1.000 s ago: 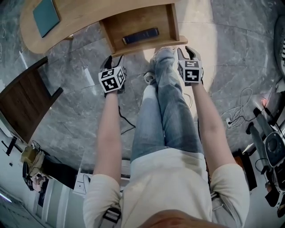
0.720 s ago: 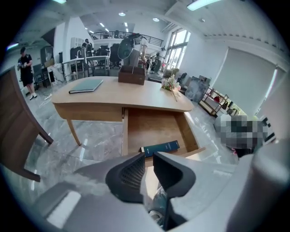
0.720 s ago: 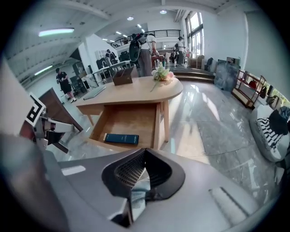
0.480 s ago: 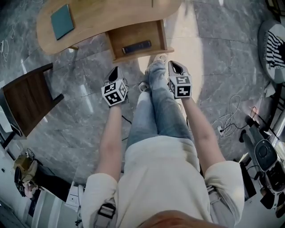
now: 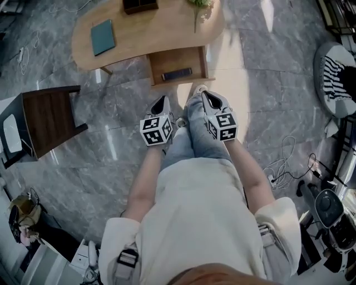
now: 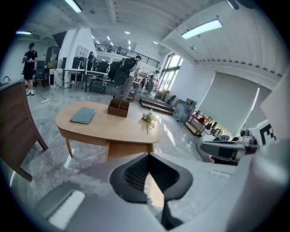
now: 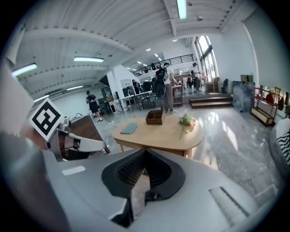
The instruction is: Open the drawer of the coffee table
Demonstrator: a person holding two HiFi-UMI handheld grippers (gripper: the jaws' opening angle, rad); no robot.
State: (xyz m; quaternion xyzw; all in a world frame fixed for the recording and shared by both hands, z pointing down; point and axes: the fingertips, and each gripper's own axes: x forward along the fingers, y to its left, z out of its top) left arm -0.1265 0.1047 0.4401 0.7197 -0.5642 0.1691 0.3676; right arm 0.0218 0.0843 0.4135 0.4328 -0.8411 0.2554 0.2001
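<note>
The light wooden coffee table (image 5: 167,33) stands at the top of the head view. Its drawer (image 5: 158,62) is pulled out toward me, with a dark flat remote-like object (image 5: 177,74) lying inside. My left gripper (image 5: 162,101) and right gripper (image 5: 207,96) hang side by side over my legs, well short of the drawer's front. Both are shut with nothing between the jaws. In the left gripper view the closed left gripper (image 6: 147,155) points at the table (image 6: 108,129). The right gripper view shows the same for the right gripper (image 7: 145,152) and the table (image 7: 158,132).
On the table lie a teal book (image 5: 103,37), a wooden box (image 5: 139,5) and flowers (image 5: 199,4). A dark wooden chair (image 5: 50,114) stands to the left. Cables (image 5: 285,158) and equipment (image 5: 328,209) lie on the floor at right. People stand far behind the table.
Both grippers have come up and back from the drawer's front edge, and their jaws have closed. The head camera has risen, so the table looks smaller and farther off.
</note>
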